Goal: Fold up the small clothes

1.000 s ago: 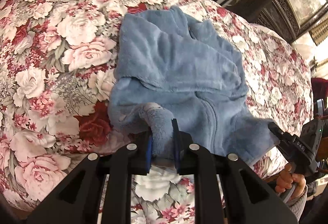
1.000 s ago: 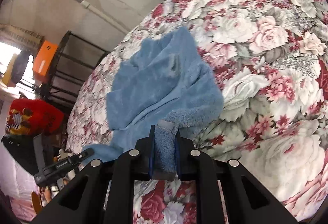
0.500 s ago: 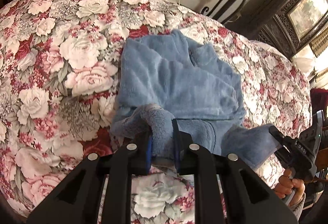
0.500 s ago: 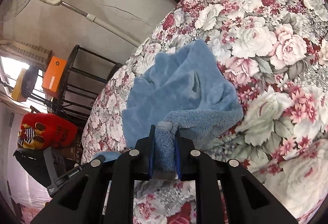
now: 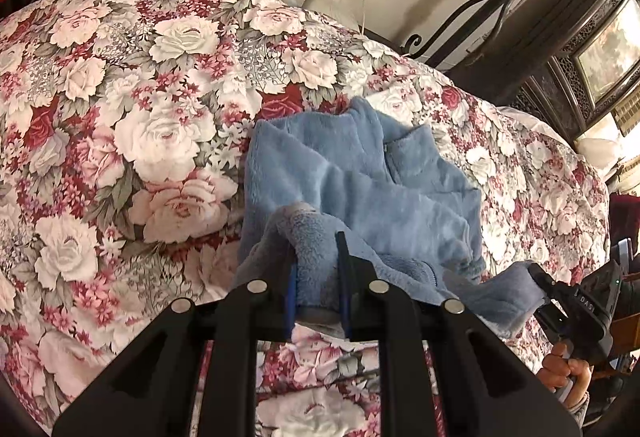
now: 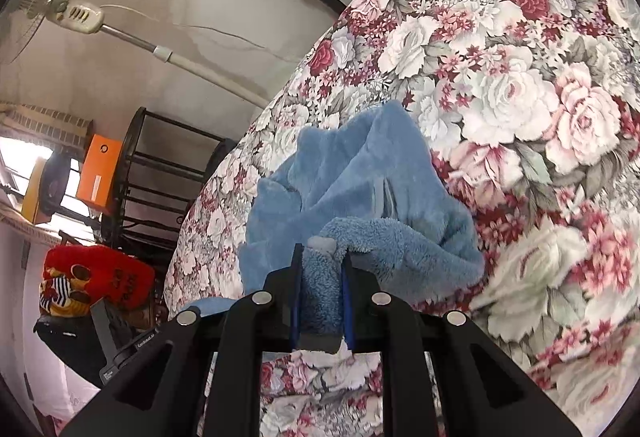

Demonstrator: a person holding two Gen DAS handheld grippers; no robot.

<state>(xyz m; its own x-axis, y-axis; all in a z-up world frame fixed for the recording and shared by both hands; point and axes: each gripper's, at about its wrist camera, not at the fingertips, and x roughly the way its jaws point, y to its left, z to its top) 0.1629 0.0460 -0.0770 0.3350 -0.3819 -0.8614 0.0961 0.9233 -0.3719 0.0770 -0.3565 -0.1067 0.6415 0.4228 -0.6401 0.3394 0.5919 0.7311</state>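
- The blue fleece garment [image 5: 360, 189] lies on the floral bedspread [image 5: 160, 125], its near hem lifted.
- The left gripper [image 5: 318, 273] is clamped on one hem corner, the right gripper [image 6: 320, 277] on the other.
- Both corners should travel level and together toward the collar, so the fold lands straight.
- The far edge looks bunched, though the fisheye blurs it; smoothing may be needed.
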